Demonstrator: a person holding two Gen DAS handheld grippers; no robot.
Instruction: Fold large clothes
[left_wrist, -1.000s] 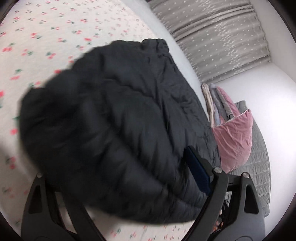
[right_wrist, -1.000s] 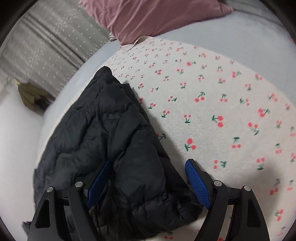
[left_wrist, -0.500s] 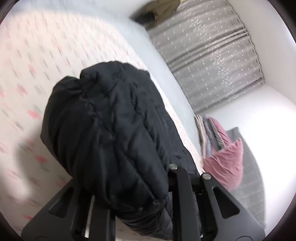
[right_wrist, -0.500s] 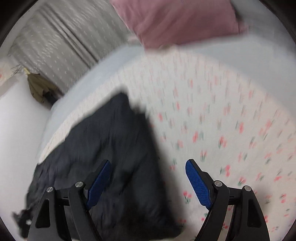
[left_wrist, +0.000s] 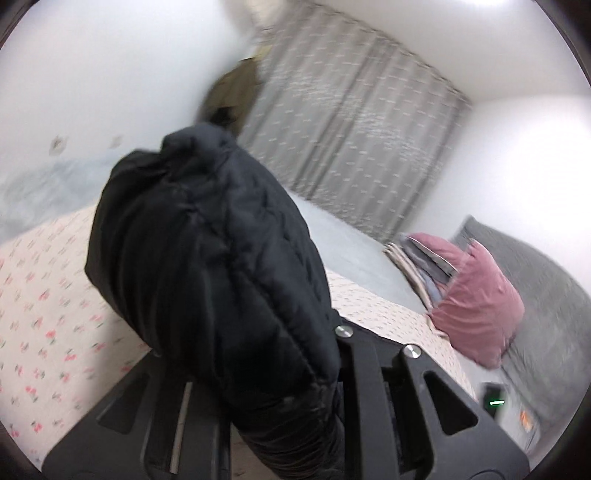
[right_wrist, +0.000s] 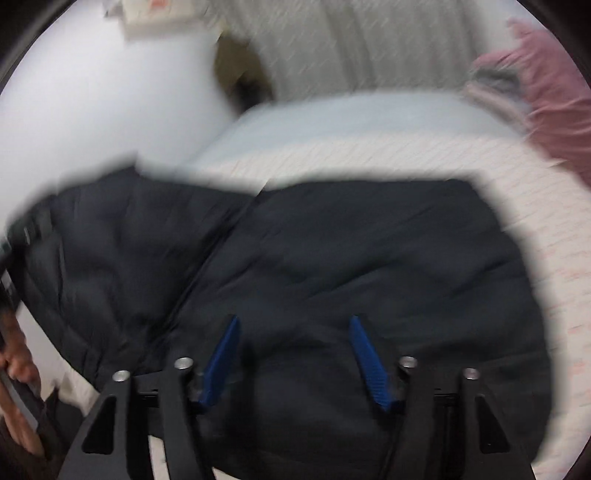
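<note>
Two grippers: left gripper (left_wrist: 295, 384) pinching black jacket (left_wrist: 207, 258) bunched betw fingers, right gripper (right_wrist: 293, 354) spread w/ fabric between—lift evenly, avoid slip.

The left wrist view looks across the cherry-print bedspread (left_wrist: 48, 295) toward the grey dotted curtain (left_wrist: 354, 147), upper centre; the right wrist view (blurred) shares it, close above the black quilted jacket (right_wrist: 332, 258).

cherry-print bed (left_wrist: 48, 295), black jacket (right_wrist: 332, 266), pink pillow (left_wrist: 480, 314)
</note>
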